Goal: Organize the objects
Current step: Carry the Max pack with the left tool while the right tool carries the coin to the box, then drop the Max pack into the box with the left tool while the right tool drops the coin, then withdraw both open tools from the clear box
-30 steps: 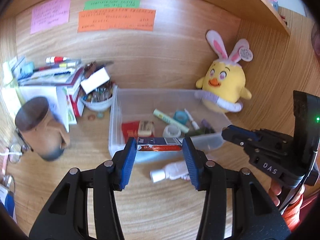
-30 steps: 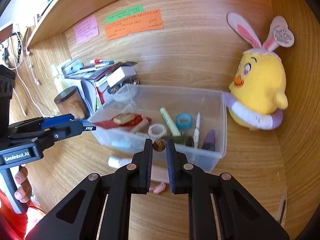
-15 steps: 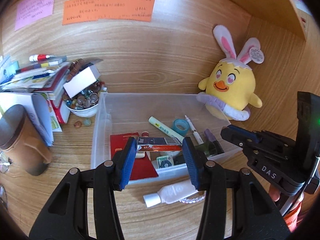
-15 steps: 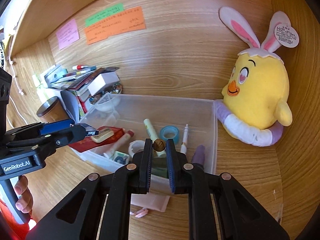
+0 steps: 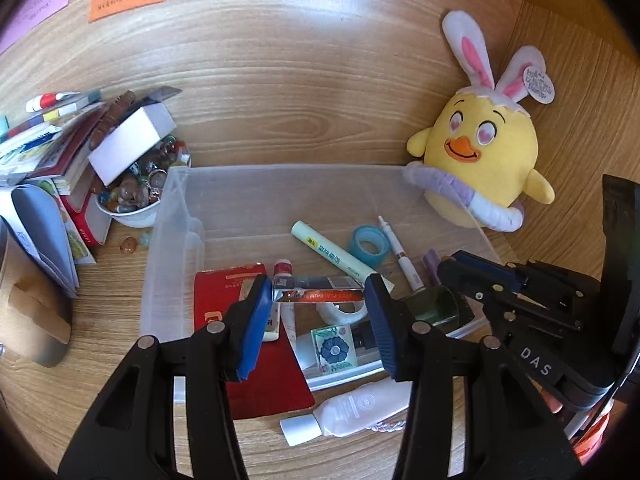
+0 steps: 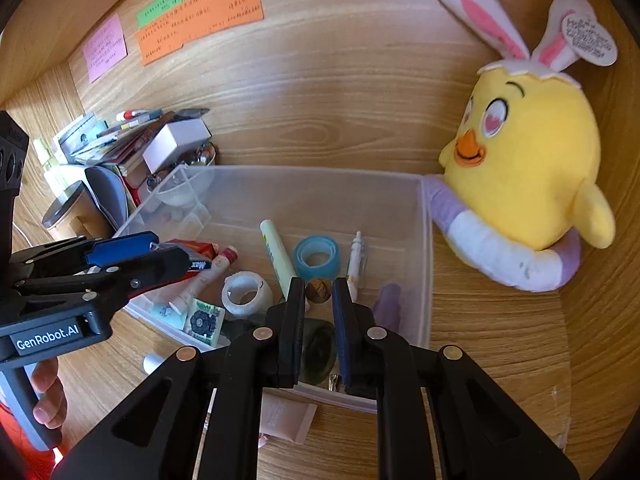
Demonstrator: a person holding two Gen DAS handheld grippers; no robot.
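My left gripper [image 5: 319, 294] is shut on a small flat blue and red box [image 5: 318, 289] and holds it over the clear plastic bin [image 5: 280, 180]. My right gripper [image 6: 319, 290] is shut on a small brown round nut-like ball [image 6: 318, 289], also above the bin [image 6: 320, 184]. In the bin lie a red booklet [image 5: 224, 292], a pale green marker [image 5: 332, 254], a blue tape roll [image 5: 369, 242], a white tape roll [image 6: 245, 293], a white pen [image 6: 355, 260] and a tile with a blue flower [image 5: 334, 347].
A yellow chick plush with bunny ears [image 5: 480, 160] leans at the bin's right end. A bowl of marbles [image 5: 136, 196], a white box and stacked books [image 5: 44, 148] sit to the left. A white tube [image 5: 352, 410] lies on the desk before the bin. A brown cup [image 5: 28, 312] stands far left.
Both grippers have moved forward and over the bin with their objects still held. The bin's contents now lie directly under the fingers.
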